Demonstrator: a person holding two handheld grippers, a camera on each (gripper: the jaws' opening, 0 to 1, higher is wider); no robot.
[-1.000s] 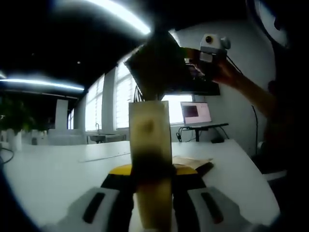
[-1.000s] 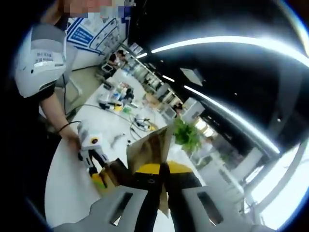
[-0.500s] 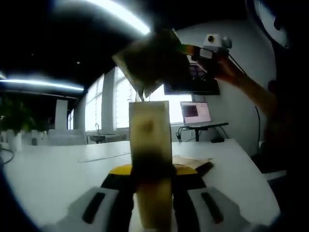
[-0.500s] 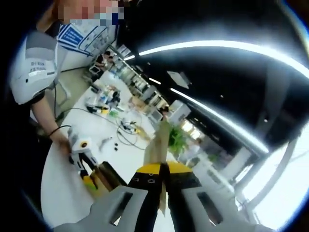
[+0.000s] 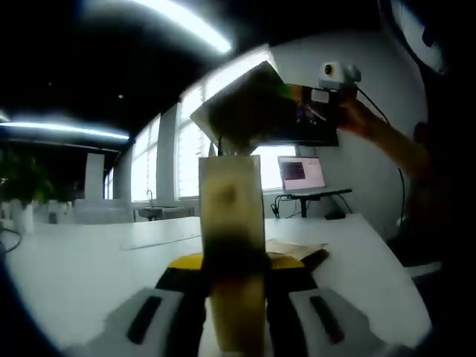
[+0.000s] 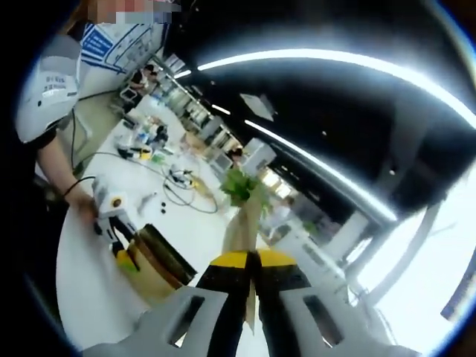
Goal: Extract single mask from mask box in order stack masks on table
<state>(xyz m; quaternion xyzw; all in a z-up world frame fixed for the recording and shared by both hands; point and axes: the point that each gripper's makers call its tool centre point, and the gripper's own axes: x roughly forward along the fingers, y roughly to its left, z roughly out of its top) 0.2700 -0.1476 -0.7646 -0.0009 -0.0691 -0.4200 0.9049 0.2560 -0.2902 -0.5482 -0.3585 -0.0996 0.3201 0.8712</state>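
Two grippers, both clamped: my left gripper [image 5: 236, 297] has its jaws closed on the box [image 5: 232, 223] above the counter [image 5: 89, 260]; my right gripper [image 6: 250, 297] pinches a mask [image 6: 245, 223] aloft.

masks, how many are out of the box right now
1: a mask held up in the air by the right gripper, above the box that the left gripper holds. Others may be hidden inside the box.

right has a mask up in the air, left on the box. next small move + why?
Probably lower the right gripper toward the table and lay the mask flat: its jaws are shut on it, held clear above the mask box clamped in the left gripper.
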